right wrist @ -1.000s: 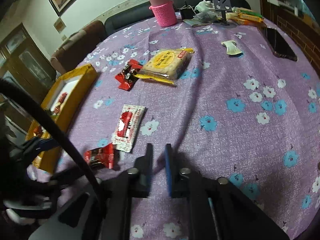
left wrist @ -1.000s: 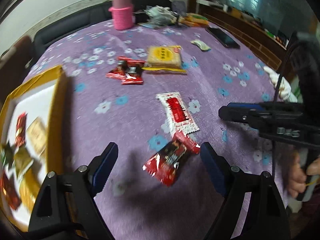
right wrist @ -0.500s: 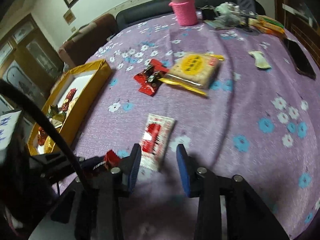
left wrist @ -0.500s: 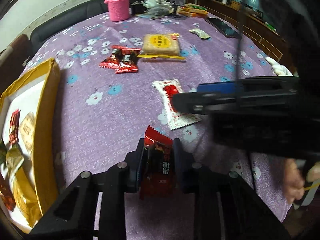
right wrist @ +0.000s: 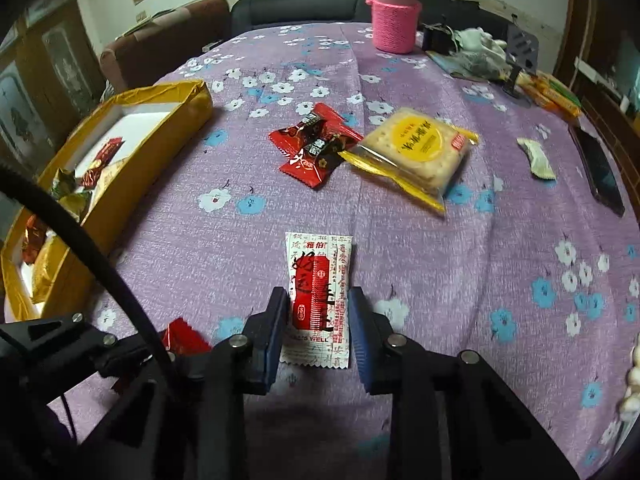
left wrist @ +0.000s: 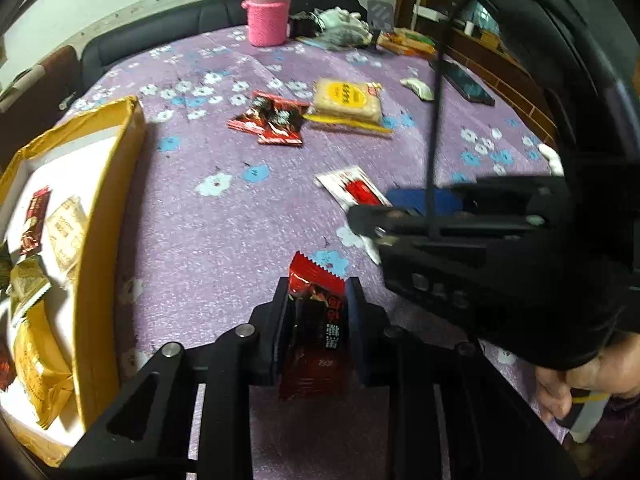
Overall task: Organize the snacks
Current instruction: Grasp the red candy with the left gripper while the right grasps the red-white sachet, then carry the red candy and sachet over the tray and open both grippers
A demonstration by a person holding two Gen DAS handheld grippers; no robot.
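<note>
While the left hand-held gripper (left wrist: 316, 304) stays clamped on a red snack (left wrist: 316, 320) above the purple table (left wrist: 224, 232), the right hand-held gripper (right wrist: 318, 312) straddles a white packet (right wrist: 318, 292) lying flat on the cloth. Its jaws have just been closing, and the pads sit at the packet's edges; whether they press yet I cannot tell. Two red snacks (right wrist: 314, 144) and a cracker pack (right wrist: 420, 148) lie further off, touching. A yellow box (right wrist: 188, 108) at the left holds other snacks.
</note>
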